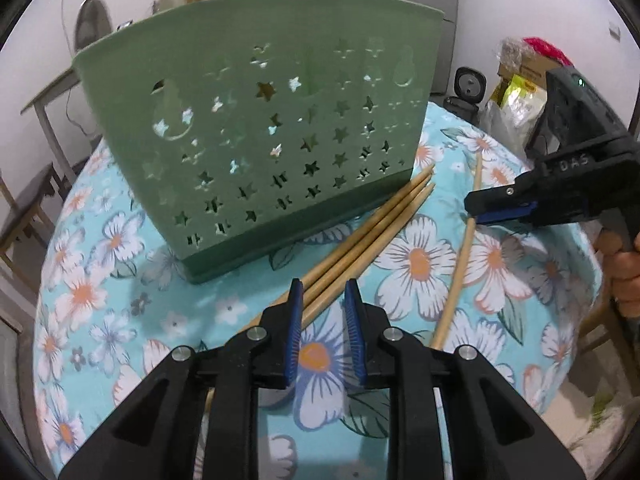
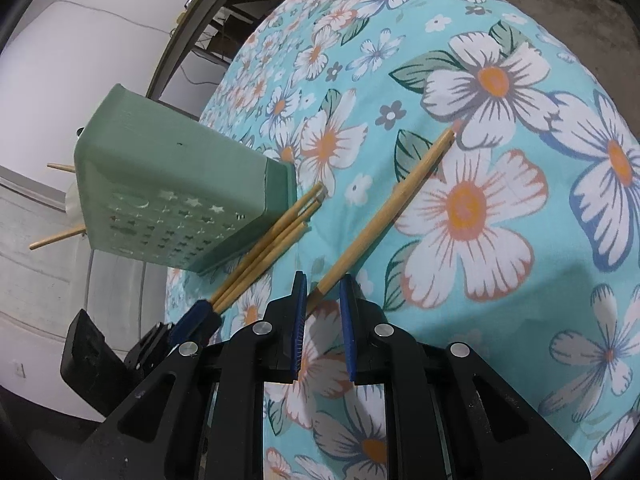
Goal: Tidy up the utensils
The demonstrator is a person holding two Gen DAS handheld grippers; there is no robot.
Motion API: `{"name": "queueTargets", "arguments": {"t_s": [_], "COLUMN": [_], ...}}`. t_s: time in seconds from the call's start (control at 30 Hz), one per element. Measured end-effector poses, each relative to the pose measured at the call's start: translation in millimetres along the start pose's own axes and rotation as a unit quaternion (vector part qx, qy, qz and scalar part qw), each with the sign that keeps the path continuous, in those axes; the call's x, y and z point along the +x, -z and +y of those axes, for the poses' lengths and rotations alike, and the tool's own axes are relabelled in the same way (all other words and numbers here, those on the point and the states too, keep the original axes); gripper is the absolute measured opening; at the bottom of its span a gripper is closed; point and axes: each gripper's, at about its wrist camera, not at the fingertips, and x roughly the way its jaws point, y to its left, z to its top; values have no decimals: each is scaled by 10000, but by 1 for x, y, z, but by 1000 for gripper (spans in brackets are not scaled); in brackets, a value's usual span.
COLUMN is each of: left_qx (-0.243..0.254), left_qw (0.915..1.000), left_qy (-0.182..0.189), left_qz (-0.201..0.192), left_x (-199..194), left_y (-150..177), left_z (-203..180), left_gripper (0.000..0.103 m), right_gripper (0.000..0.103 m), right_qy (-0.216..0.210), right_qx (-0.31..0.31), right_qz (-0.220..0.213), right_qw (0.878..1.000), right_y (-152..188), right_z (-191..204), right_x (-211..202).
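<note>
Your left tongs point(image 1: 323, 292) sat low over the flowered cloth point(image 1: 420, 260) with the blue pads point(image 1: 295, 320) a narrow gap apart. The bundle of three chopsticks point(image 1: 360, 240) ran between them, slanting up and away to the right, its tips ending just beside the right corner of the green holder point(image 1: 260, 120). The pads looked close against the bundle, but I could not tell whether they were pressing on it or only framing it. The holder stood straight ahead of those tongs, its star-punched wall facing them, its base on the cloth.

Your right tongs point(image 2: 323, 294) were also narrowly parted. The single chopstick point(image 2: 384, 208) lay on the cloth and ran from between their pads up and away to the right. Its near end sat against the left pad point(image 2: 300, 308), with a gap on the other side, so a firm grip could not be confirmed. To the left of these tongs, the bundle reached to the holder's base. More sticks point(image 2: 56, 238) poked out of the holder's far open end.

Your hand point(image 1: 628, 276) showed at the right edge of the left view, on the right tool's handle.
</note>
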Motion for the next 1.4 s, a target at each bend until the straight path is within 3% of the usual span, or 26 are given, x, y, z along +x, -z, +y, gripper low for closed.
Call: {"name": "queueTargets", "arguments": {"t_s": [0.53, 0.67, 0.83, 1.0, 1.17, 1.4], "left_qx": [845, 953, 324, -300, -951, -1418], "left_qw": [9955, 9939, 9994, 9990, 9906, 9800], "left_qy": [-413, -522, -148, 247, 832, 1212], "left_qz": [-122, -174, 8, 221, 533, 686], "left_x": [13, 16, 14, 11, 8, 1], "left_y": [3, 2, 1, 1, 5, 13], "left_z": [-38, -50, -42, -30, -17, -15], "left_gripper": [21, 17, 14, 14, 14, 14], "right_gripper": [15, 15, 15, 15, 15, 15], "right_qy": [53, 92, 88, 52, -11, -24], "right_qx": [-234, -356, -478, -514, -552, -485], "right_qz": [107, 151, 285, 354, 488, 471], "right_qw": [9997, 9992, 9984, 9980, 9973, 9977], "right_y": [-10, -13, -13, -9, -2, -2], "right_z": [11, 16, 21, 22, 20, 18], "right_x": [13, 17, 19, 19, 15, 18]}}
